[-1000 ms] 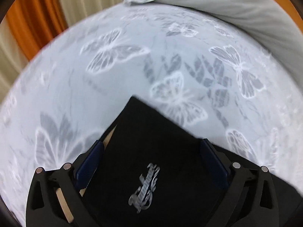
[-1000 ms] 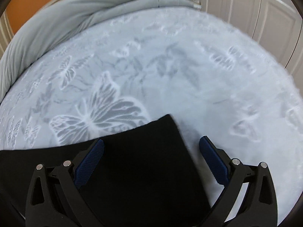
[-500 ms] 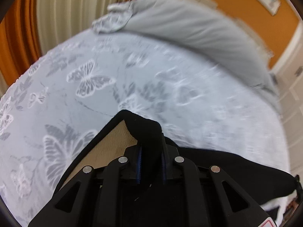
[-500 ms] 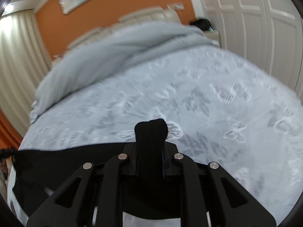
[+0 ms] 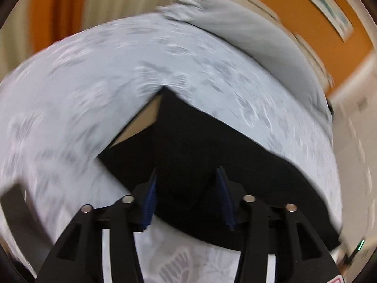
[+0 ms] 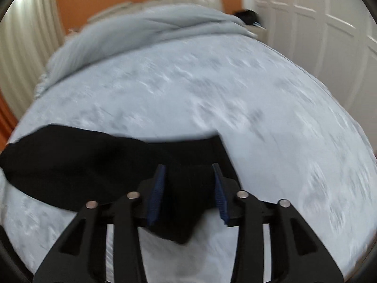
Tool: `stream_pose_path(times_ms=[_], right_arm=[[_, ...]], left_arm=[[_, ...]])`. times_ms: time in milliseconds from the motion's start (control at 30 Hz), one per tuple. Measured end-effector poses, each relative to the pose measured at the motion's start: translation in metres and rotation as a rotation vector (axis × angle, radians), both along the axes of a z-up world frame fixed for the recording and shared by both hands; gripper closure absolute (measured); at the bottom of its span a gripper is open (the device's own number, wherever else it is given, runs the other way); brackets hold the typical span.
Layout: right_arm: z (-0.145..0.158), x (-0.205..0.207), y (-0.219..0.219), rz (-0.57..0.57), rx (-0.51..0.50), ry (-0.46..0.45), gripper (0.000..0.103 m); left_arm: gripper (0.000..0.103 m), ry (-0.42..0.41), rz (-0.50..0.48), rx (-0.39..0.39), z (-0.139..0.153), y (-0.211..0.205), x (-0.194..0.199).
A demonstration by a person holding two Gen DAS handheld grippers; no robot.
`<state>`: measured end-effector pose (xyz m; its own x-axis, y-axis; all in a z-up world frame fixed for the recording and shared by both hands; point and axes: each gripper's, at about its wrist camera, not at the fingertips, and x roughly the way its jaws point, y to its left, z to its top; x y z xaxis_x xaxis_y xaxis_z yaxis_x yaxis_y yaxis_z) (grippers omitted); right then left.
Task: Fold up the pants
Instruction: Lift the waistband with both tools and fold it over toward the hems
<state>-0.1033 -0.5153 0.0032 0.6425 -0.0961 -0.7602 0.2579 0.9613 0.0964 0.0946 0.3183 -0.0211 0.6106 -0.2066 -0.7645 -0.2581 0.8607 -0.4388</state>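
Black pants (image 5: pixel 200 141) lie on the butterfly-print bed cover (image 5: pixel 94 82), with a tan inner layer (image 5: pixel 143 120) showing at their far left corner. My left gripper (image 5: pixel 186 172) hangs over the near fold; its jaws are opening, with black cloth loose between the blue pads. In the right wrist view the pants (image 6: pixel 82 165) stretch off to the left. My right gripper (image 6: pixel 188 166) is also opening, and a bunch of the black cloth sags between and below its pads. Both views are motion-blurred.
A rumpled grey duvet (image 6: pixel 153 28) is heaped at the head of the bed, also seen as the duvet (image 5: pixel 259 37) at upper right. White wardrobe doors (image 6: pixel 318 23) stand along the right. Orange wall and pale curtains (image 5: pixel 106 0) lie beyond the bed.
Both grippers went from open over the pants' edge to shut on the cloth, lifted and carried it across the bed. Now their jaws have parted and the cloth hangs slack between them.
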Motion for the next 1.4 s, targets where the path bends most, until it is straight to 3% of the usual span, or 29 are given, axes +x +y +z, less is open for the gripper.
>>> stream_pose_path(times_ms=[33,100,133,233,267,333,433,533,567,600,633,667,700,733,767,867,933,1000,1033,1067,1167,1233,1367,1400], right_arm=[[0.002,-0.009,-0.004,-0.023,0.031,-0.020,0.061],[0.013,-0.029,-0.007,-0.082,0.098,-0.084,0.027],[0.021,-0.040,-0.005,-0.113,0.126,-0.131,0.024],[0.026,-0.056,0.016,-0.076,0.261,-0.209,0.024],[0.024,-0.054,0.026,-0.061,0.305,-0.224,0.024],[0.012,-0.042,0.036,-0.026,0.402,-0.214,0.024],[-0.010,-0.009,0.037,-0.046,0.490,-0.161,0.024],[-0.024,0.018,0.030,-0.123,0.552,-0.135,0.024],[-0.030,0.029,0.027,-0.148,0.587,-0.131,0.024],[-0.037,0.045,0.019,-0.179,0.635,-0.122,0.024],[-0.043,0.054,0.016,-0.197,0.659,-0.110,0.024],[-0.051,0.068,0.014,-0.212,0.672,-0.094,0.046],[-0.056,0.081,0.015,-0.208,0.657,-0.068,0.087],[-0.056,0.096,0.017,-0.208,0.607,-0.023,0.099],[-0.049,0.100,0.018,-0.196,0.601,-0.050,0.100],[0.027,0.077,0.030,-0.057,0.539,-0.313,0.100],[0.046,0.054,0.034,-0.014,0.492,-0.348,0.100],[0.016,0.044,0.025,-0.052,0.460,-0.249,0.100],[-0.007,0.042,0.017,-0.080,0.491,-0.199,0.100],[-0.037,0.040,0.010,-0.115,0.528,-0.128,0.100],[-0.078,0.033,0.012,-0.152,0.530,-0.044,0.095],[-0.078,0.031,0.018,-0.152,0.532,-0.054,0.092],[-0.058,0.045,0.032,-0.118,0.400,-0.063,0.086],[-0.053,0.045,0.036,-0.106,0.352,-0.059,0.076]], left_arm=[[0.038,-0.023,0.036,-0.073,0.003,0.007,-0.011],[0.022,-0.042,0.084,-0.157,0.005,0.010,-0.024],[0.022,-0.026,0.089,-0.196,0.003,0.005,-0.027],[0.022,0.027,0.079,-0.273,-0.009,-0.016,-0.018],[0.022,0.071,0.076,-0.335,-0.021,-0.024,-0.005],[0.022,0.127,0.099,-0.414,-0.040,-0.030,0.015],[0.024,0.138,0.136,-0.447,-0.053,-0.032,0.042],[0.054,0.193,0.185,-0.501,-0.069,-0.027,0.055],[0.079,0.229,0.206,-0.515,-0.076,-0.025,0.059],[0.096,0.252,0.212,-0.522,-0.081,-0.024,0.062],[0.100,0.262,0.209,-0.530,-0.083,-0.023,0.065],[0.100,0.269,0.203,-0.530,-0.083,-0.023,0.068],[0.100,0.270,0.200,-0.512,-0.080,-0.024,0.071],[0.100,0.264,0.191,-0.495,-0.075,-0.023,0.076],[0.101,0.240,0.174,-0.468,-0.060,-0.024,0.079],[0.101,0.156,0.079,-0.412,-0.019,-0.023,0.077],[0.100,0.126,0.021,-0.331,0.000,-0.024,0.069],[0.100,0.151,0.006,-0.255,-0.008,-0.023,0.069],[0.100,0.184,0.009,-0.238,-0.023,-0.020,0.071],[0.100,0.219,0.005,-0.248,-0.041,-0.017,0.073],[0.099,0.251,0.024,-0.298,-0.075,-0.013,0.067],[0.097,0.216,0.016,-0.285,-0.071,-0.018,0.064],[0.096,0.222,-0.003,-0.248,-0.070,-0.021,0.071],[0.096,0.223,-0.004,-0.238,-0.069,-0.022,0.072]])
